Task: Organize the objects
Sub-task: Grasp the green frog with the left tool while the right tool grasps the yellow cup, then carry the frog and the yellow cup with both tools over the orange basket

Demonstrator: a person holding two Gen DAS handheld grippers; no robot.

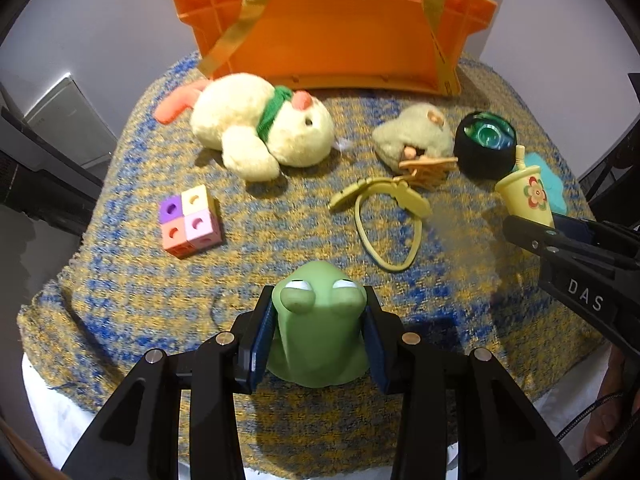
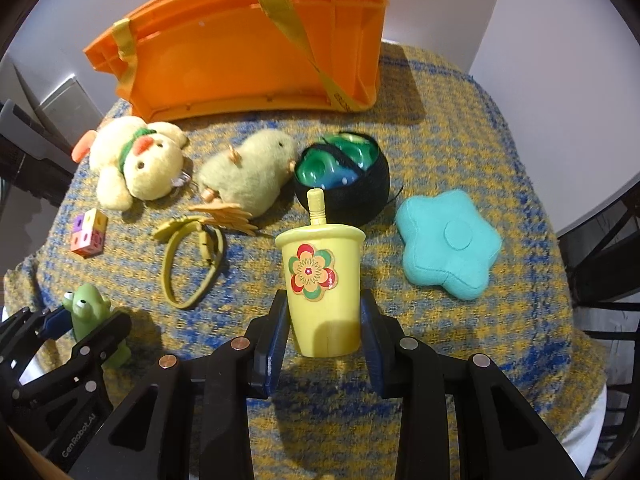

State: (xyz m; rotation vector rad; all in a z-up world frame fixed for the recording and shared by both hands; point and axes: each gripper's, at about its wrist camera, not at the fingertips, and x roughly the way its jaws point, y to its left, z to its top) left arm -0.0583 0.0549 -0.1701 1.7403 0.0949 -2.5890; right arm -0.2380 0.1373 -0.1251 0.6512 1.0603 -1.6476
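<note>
A green frog toy point(image 1: 320, 336) stands on the blue-and-yellow blanket point(image 1: 160, 300) at its near edge. My left gripper point(image 1: 318, 300) is shut on it, with a blue pad pressed to each side; the right wrist view has them at lower left, the frog point(image 2: 86, 312) between the fingers. My right gripper point(image 2: 324, 300) is shut on a yellow cup point(image 2: 324, 280) with a flower sticker and a straw, held upright just above the blanket. The left wrist view has that cup point(image 1: 524, 196) at the right edge. An orange crate point(image 1: 332, 32) stands at the back of the table.
On the blanket lie a cream plush duck point(image 1: 256, 128), a small pale-green chick plush point(image 1: 416, 132), a pastel cube block point(image 1: 190, 220), a yellow strap with leaf ends point(image 1: 384, 224), a black pouch of green pieces point(image 1: 486, 148) and a teal star cushion point(image 2: 448, 248).
</note>
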